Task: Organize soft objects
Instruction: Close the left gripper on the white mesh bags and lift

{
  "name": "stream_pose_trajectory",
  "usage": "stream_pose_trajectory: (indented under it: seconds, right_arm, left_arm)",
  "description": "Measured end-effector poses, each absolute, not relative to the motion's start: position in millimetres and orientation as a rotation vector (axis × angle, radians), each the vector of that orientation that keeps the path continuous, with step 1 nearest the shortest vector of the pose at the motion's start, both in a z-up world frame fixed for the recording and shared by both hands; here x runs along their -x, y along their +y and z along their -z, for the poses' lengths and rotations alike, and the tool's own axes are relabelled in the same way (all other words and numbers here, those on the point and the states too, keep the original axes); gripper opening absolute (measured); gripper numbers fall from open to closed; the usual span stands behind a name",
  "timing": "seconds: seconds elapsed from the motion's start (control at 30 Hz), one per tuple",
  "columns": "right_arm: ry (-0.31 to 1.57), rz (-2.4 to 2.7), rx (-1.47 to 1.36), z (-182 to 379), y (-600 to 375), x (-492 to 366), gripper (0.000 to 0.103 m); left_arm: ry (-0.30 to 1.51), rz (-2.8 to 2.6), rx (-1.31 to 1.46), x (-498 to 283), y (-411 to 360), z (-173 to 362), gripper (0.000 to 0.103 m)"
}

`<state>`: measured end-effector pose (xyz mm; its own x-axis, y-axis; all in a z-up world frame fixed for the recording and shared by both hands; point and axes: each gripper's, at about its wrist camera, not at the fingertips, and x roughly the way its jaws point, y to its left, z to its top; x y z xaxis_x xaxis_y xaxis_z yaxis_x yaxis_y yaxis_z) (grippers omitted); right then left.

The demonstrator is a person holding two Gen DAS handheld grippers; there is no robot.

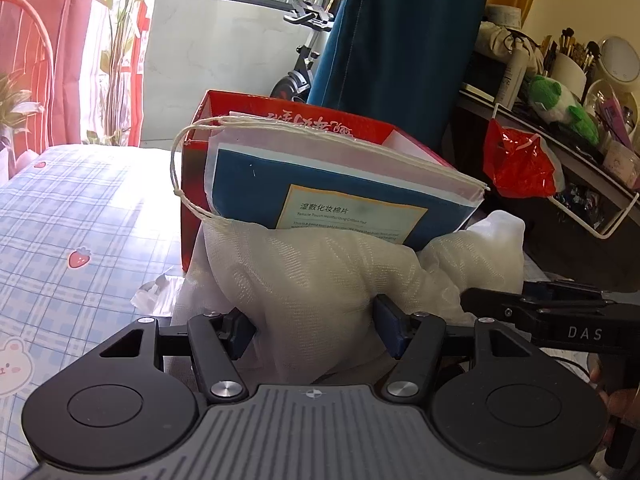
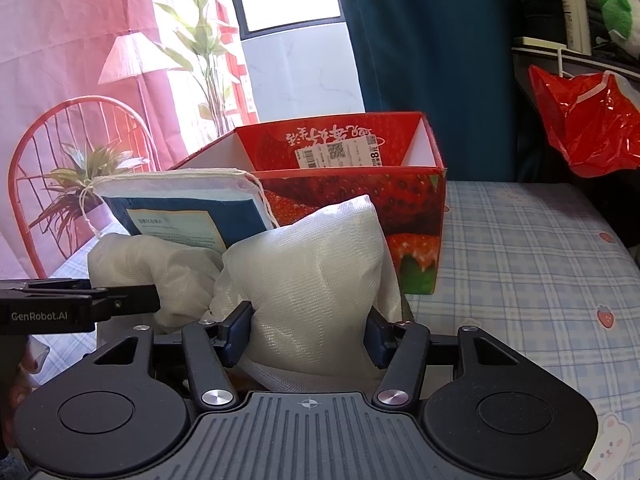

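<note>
While both claws bite into the same white mesh bundle (image 1: 320,280), the red strawberry box (image 2: 400,200) stands just behind it on the bed (image 2: 540,260) and serves as the landmark here. The left claw (image 1: 316,330) is partly closed, its blue pads pressed into the bundle's left lobe; the right claw (image 2: 308,338) is likewise partly closed, its pads squeezing the puffed right lobe. No earlier view is on hand to compare. A drawstring pouch (image 1: 344,184) holding a blue pack of cotton pads leans against the near wall of the box, resting on top of the bundle, its cord looping off the box's left corner. The box is open at the top, white inside, with a barcode label (image 2: 340,152) on its far inner wall; whether anything lies at its bottom I cannot tell. To the right of the box the checked bedsheet lies bare; to its left the bed also shows open sheet. Behind the box hangs a dark teal curtain (image 2: 420,40). Right of the box, a red plastic bag (image 2: 580,120) hangs from a cluttered shelf (image 1: 580,140) carrying a green plush frog (image 1: 560,100). A red wire chair (image 2: 80,140) and plants stand left of the box.
</note>
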<state>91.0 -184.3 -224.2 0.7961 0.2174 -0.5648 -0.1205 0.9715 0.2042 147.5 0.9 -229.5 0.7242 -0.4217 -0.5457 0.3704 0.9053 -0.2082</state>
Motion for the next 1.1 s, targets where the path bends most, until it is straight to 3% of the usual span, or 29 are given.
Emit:
stream_pose_trajectory:
  seconds: [0.4,0.57,0.67,0.7,0.73,0.83,1.1]
  right_arm:
    - [0.608,-0.182,-0.156,224.4,-184.5,-87.8,0.052]
    - [0.608,-0.182,-0.162,225.4,-185.0,-88.1,0.052]
    - [0.615,-0.180,-0.165,228.6,-183.8,-89.9,0.051]
    - [0.615,-0.180,-0.165,228.2,-182.8,-90.3,0.050]
    - [0.614,-0.183,-0.165,227.2,-182.3,-90.6,0.048]
    - [0.598,-0.198,-0.164,221.8,-180.7,-89.7,0.043]
    - [0.550,-0.231,-0.178,208.9,-183.7,-84.2,0.037]
  left_arm:
    - [0.589,0.439,0.101,-140.7,8.6,232.7,0.066]
    - [0.603,0.415,0.114,-145.1,9.6,236.5,0.087]
    - [0.606,0.438,0.134,-155.5,8.7,240.0,0.086]
    - [0.610,0.453,0.148,-158.2,9.0,239.1,0.075]
    - [0.614,0.486,0.160,-160.2,9.5,237.0,0.052]
    - [0.585,0.528,0.111,-156.1,3.6,227.9,0.032]
    - [0.479,0.560,0.085,-139.8,3.1,209.4,0.024]
